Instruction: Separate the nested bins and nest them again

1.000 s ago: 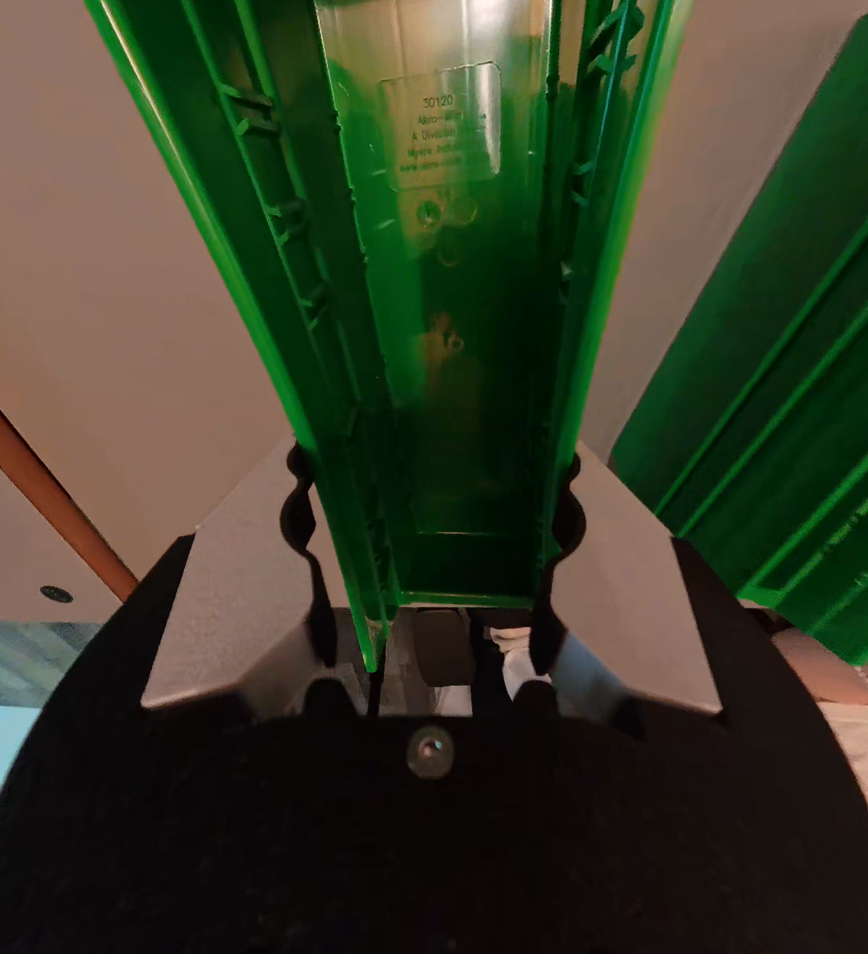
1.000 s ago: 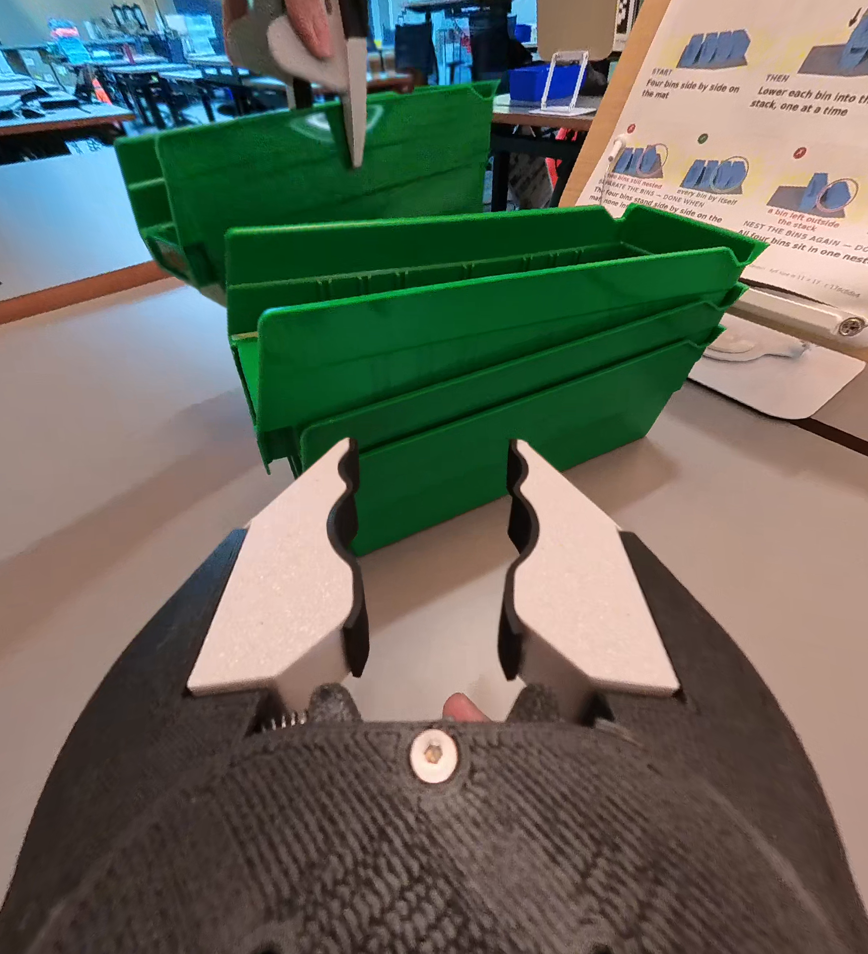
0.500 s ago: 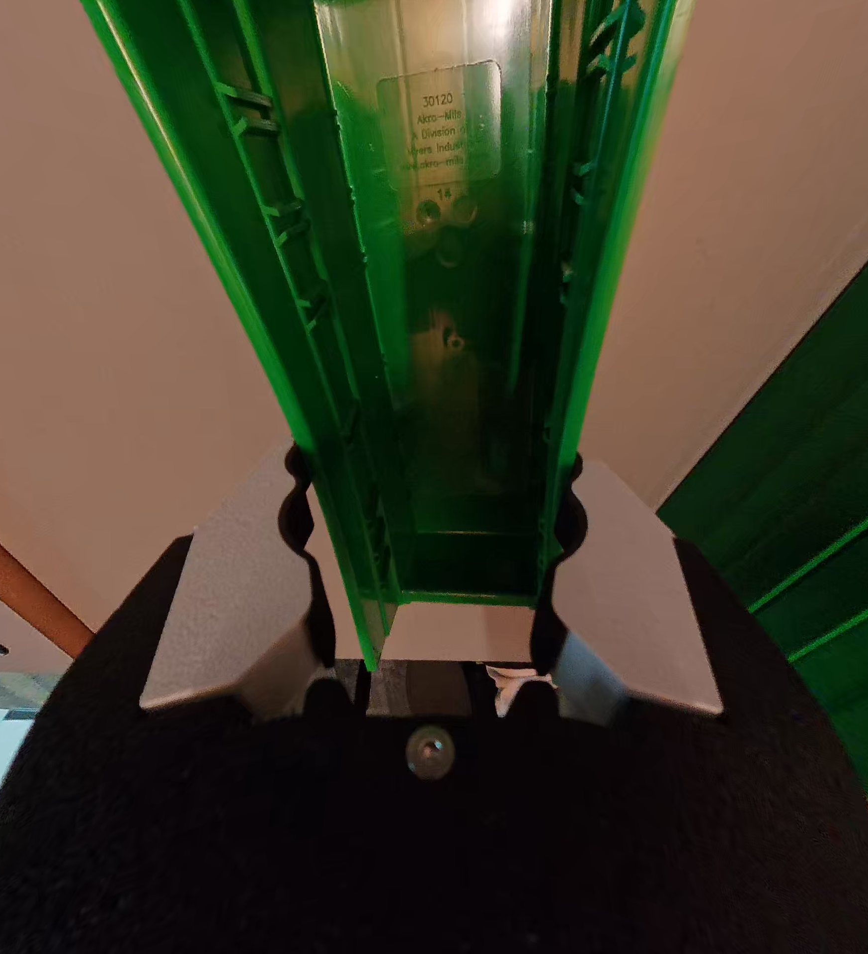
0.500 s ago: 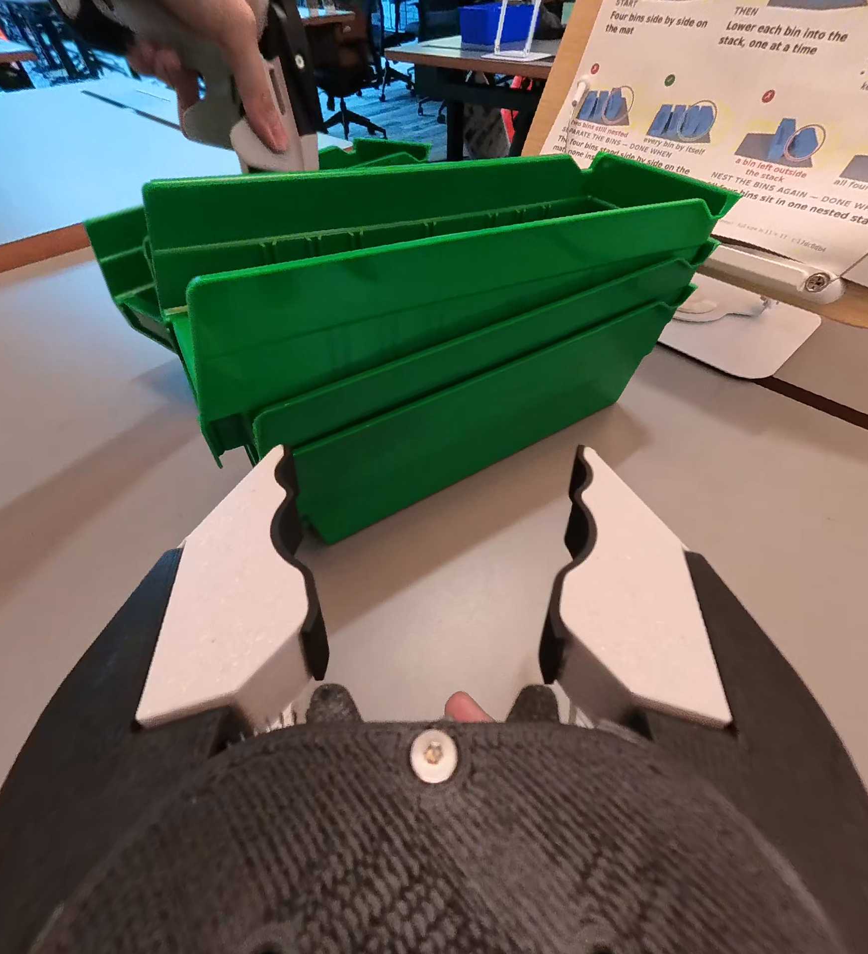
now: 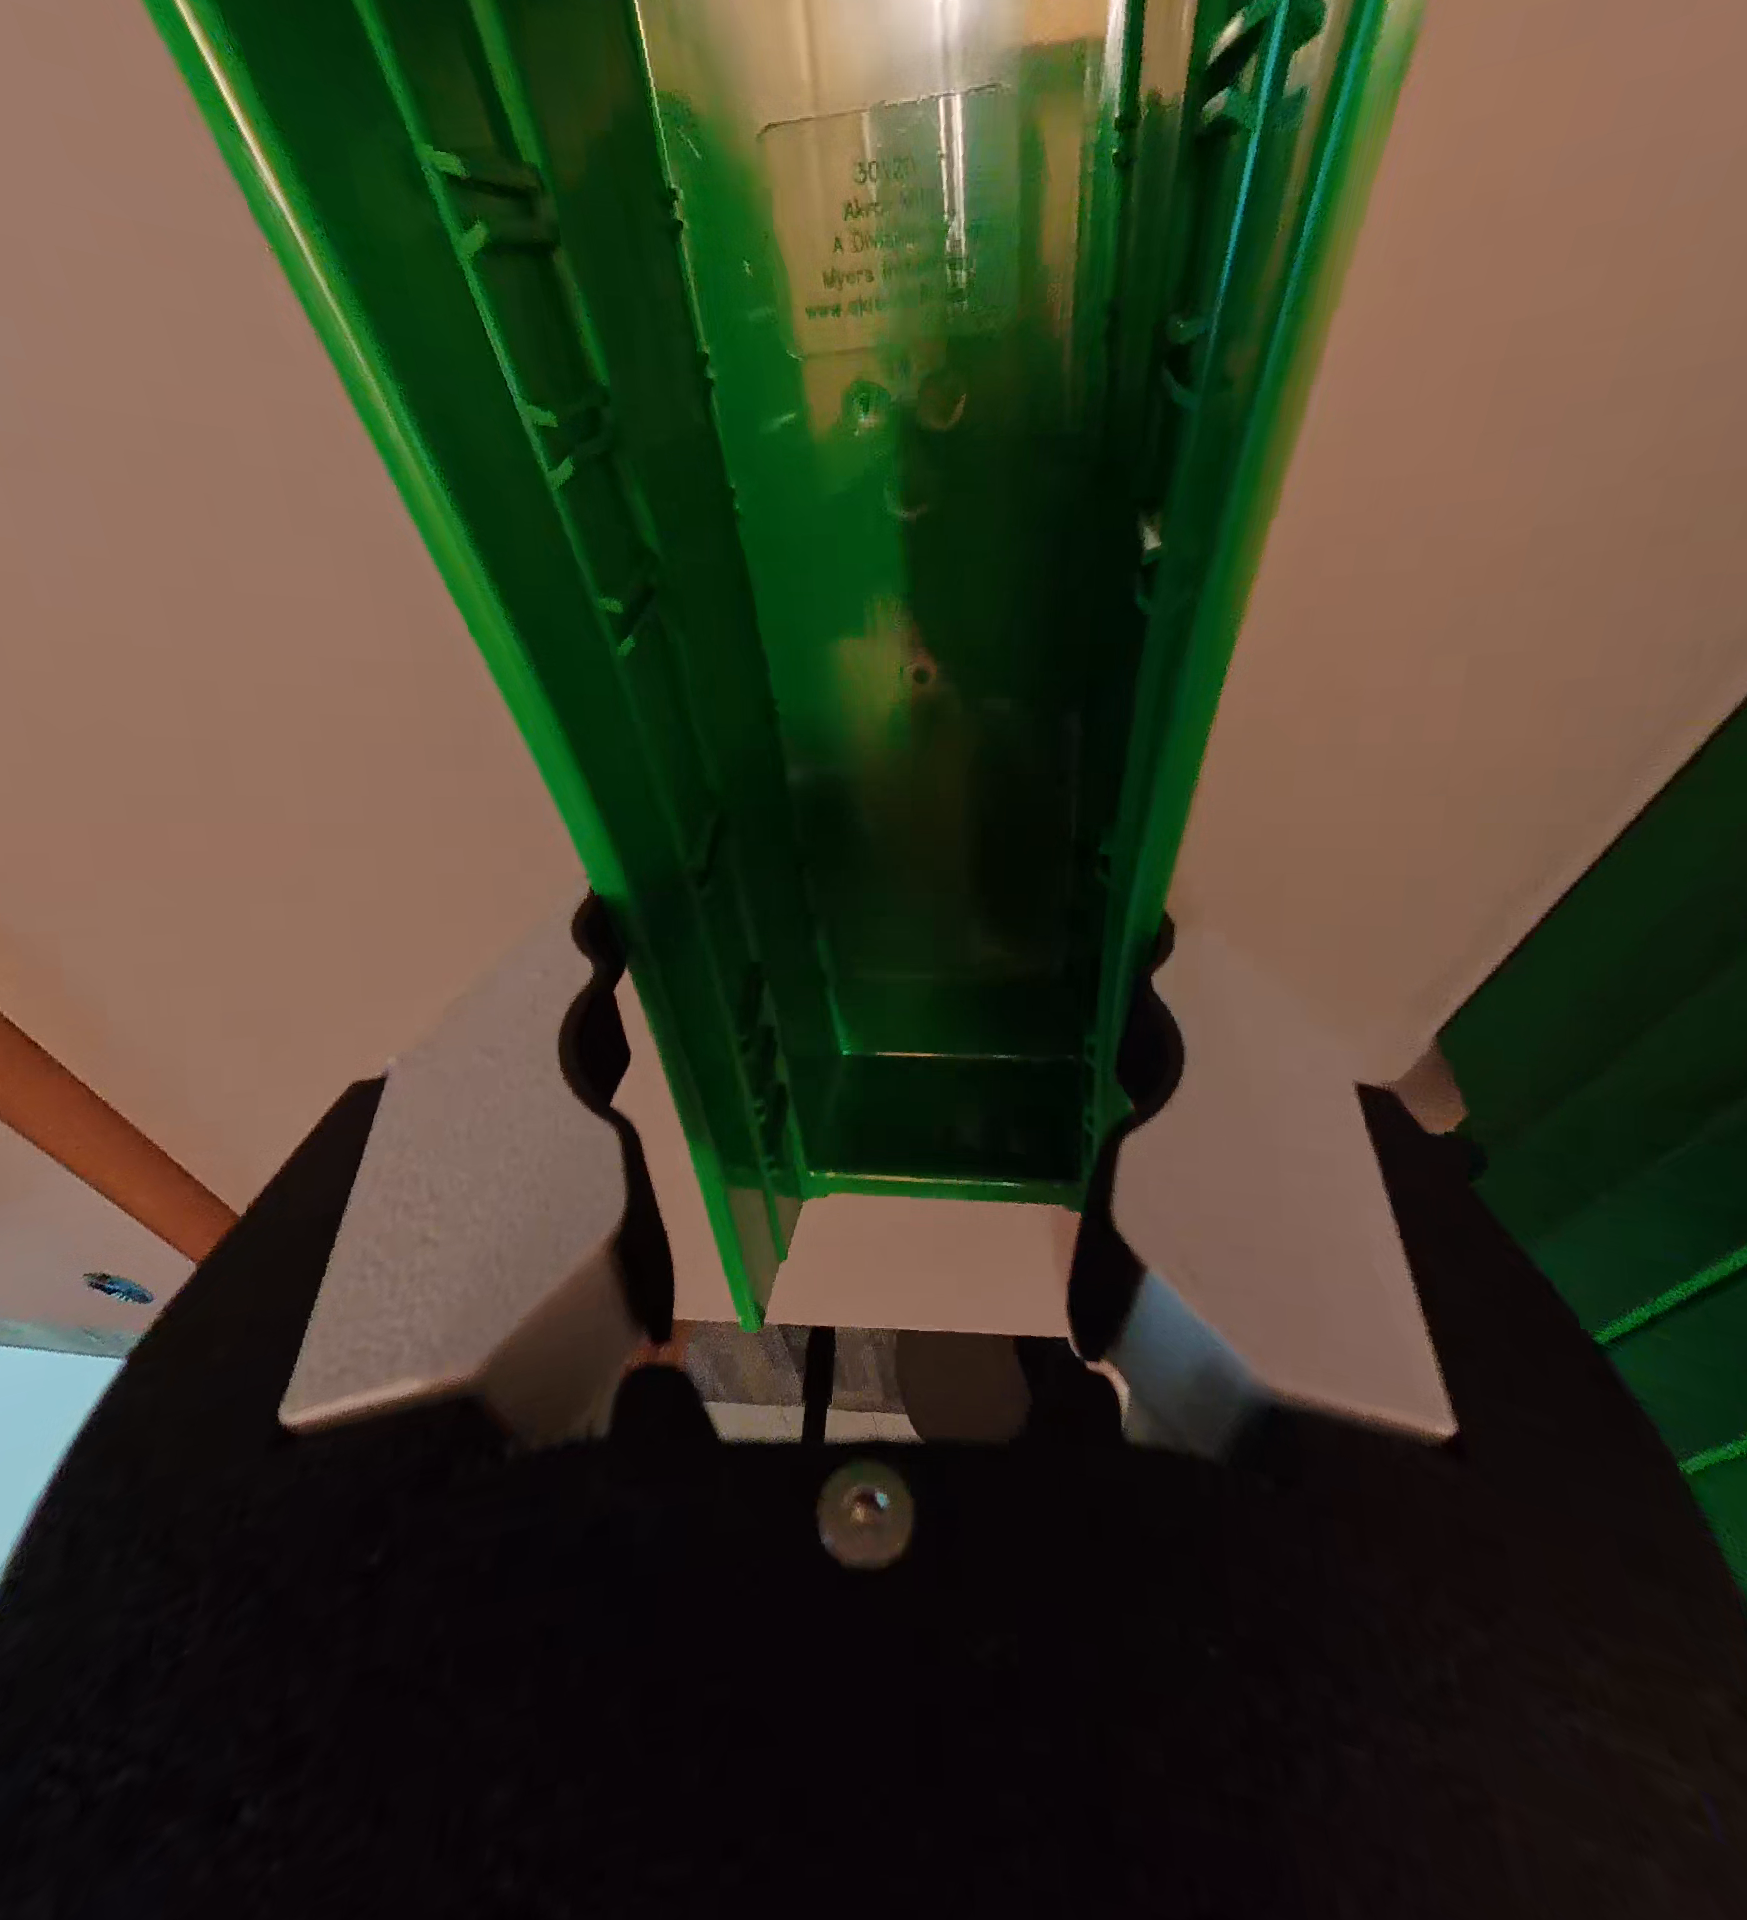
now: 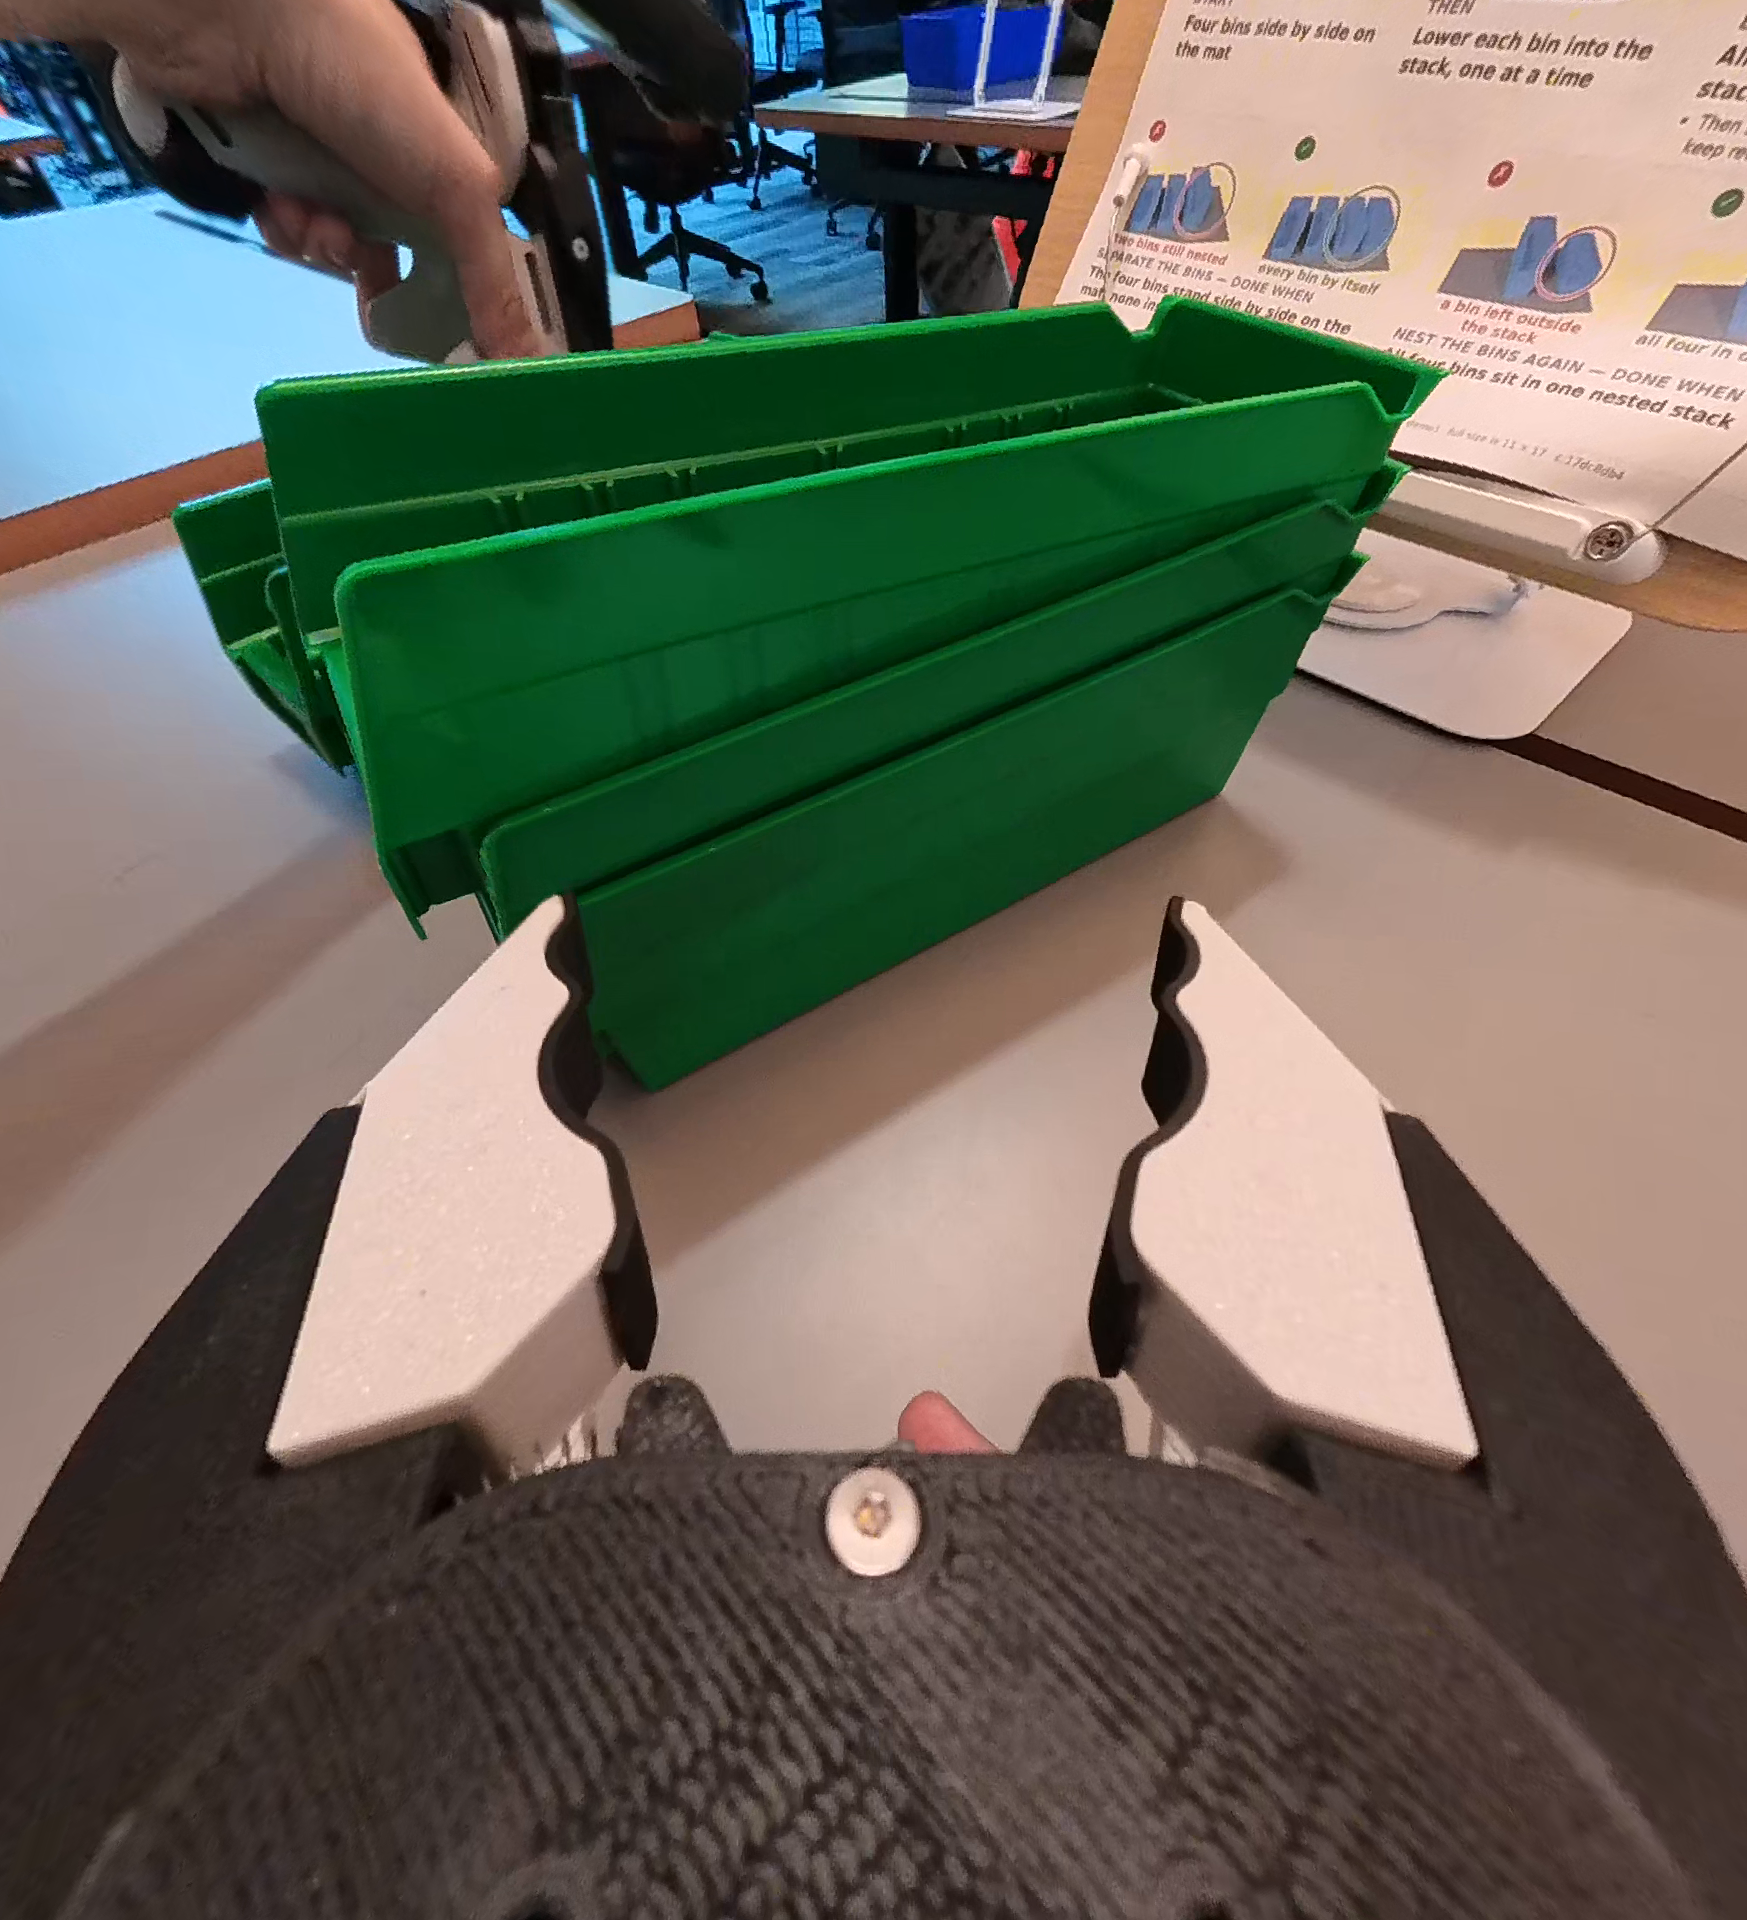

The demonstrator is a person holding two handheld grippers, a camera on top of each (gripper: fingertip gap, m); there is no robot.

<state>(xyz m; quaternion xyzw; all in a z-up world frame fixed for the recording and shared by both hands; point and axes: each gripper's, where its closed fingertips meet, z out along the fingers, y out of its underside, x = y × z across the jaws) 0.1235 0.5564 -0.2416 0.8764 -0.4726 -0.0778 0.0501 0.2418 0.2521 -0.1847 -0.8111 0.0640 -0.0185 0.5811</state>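
A single green bin [image 5: 910,623] is gripped by the left gripper [image 5: 874,1132], whose fingers are pressed against the two long walls near one end, so that the bin runs from the centre of the left wrist view up to its top edge; its inside is empty, with only a moulded plate on the floor. In the right wrist view the stack of bins [image 6: 848,665] fills the middle of the frame on the grey table [image 6: 1471,1039]; at least three appear nested, the topmost empty, and part of another green bin shows behind the stack at the left; the exact count cannot be told. The right gripper [image 6: 869,1101] is held wide and empty at lower centre, just short of the stack's near wall. Whether the held bin is being set aside or brought back cannot be told; either way it is best kept level and square, and the stack could be steadied by the free gripper. An instruction sheet [image 6: 1534,208] is propped at upper right.
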